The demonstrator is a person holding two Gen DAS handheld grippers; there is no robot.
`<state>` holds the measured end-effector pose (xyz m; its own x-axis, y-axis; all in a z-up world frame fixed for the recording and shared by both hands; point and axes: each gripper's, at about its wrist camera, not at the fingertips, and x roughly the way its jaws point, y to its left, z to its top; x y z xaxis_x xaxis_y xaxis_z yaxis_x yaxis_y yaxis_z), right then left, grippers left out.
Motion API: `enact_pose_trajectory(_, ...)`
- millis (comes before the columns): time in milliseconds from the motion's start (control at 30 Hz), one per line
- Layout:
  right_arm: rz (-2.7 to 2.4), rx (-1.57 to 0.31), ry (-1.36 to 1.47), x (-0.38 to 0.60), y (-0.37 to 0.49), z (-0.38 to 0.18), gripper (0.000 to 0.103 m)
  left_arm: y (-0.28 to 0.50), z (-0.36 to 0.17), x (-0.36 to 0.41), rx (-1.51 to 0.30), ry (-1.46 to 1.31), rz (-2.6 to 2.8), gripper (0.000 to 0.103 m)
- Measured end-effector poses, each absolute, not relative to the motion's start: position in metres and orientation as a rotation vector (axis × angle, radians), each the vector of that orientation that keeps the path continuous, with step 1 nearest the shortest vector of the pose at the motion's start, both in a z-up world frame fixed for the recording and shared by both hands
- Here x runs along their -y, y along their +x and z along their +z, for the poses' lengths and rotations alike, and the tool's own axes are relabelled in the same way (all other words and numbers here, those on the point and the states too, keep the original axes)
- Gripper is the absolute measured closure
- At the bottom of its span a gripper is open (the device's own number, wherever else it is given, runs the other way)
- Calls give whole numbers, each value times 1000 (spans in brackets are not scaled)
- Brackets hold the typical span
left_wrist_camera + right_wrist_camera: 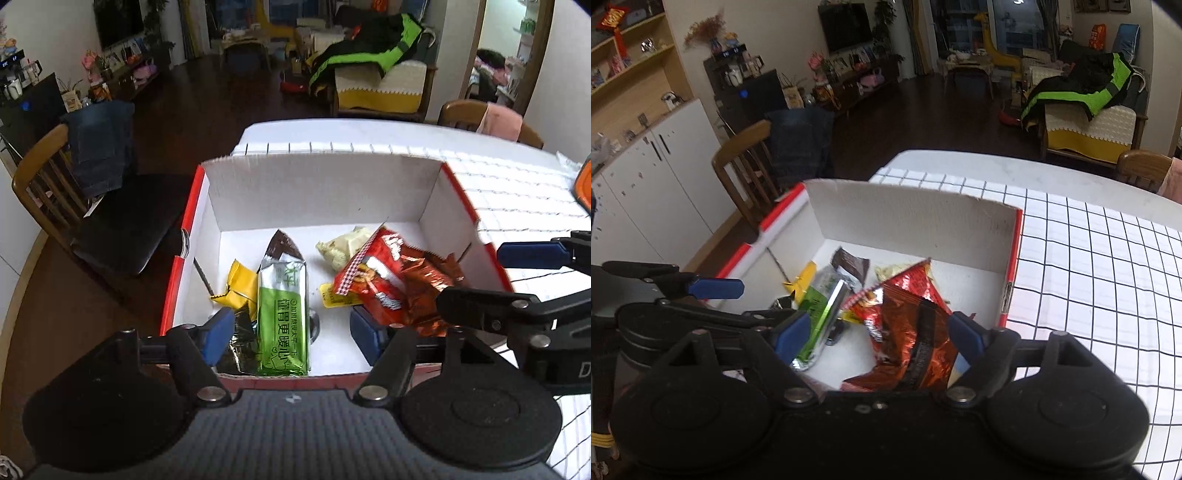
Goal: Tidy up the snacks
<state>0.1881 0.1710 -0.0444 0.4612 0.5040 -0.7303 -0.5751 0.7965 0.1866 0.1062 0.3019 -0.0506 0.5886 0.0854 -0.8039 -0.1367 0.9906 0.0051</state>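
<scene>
Box [325, 192]: on tabletop [517, 192].
Cracker pack [283, 314]: in box, left.
Chip bag [399, 284]: in box, right.
Chair [55, 192]: left of tabletop.

- Your left gripper [291, 332] hangs spread over the box [325, 192].
- Green packet [283, 317] between its fingers; red bag [399, 288] at two o'clock.

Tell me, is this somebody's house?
Most likely a home's living and dining room: a TV on the wall, a sofa with a jacket on it, and a dining table holding a snack box.
</scene>
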Motion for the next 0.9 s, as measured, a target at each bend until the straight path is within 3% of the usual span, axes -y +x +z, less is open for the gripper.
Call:
enact_pose_trajectory(67,671,-841,-82,-167,182,-37,12,101,-44,-300,-919,-65,126,33)
enact_pose_trajectory(200,684,-804,-61,-159,172,-24,10,88,-31,-297,-879,-72,117,26)
enact_pose_trajectory(300,684,-775,-46,-154,162,-16,1,78,-23,-294,-864,-82,119,24)
enact_pose_trajectory(467,673,-733,-15,-144,147,-7,0,64,-10,-292,-842,-110,113,23)
enact_pose_trajectory(667,630,-706,55,-130,134,-4,0,49,0,-286,-814,-111,109,14)
enact_pose_trajectory(733,609,-698,63,-127,130,-5,0,45,3,-286,-804,-122,104,3)
enact_pose_trajectory(900,588,-687,61,-124,118,-7,0,36,9,-282,-772,-127,104,0)
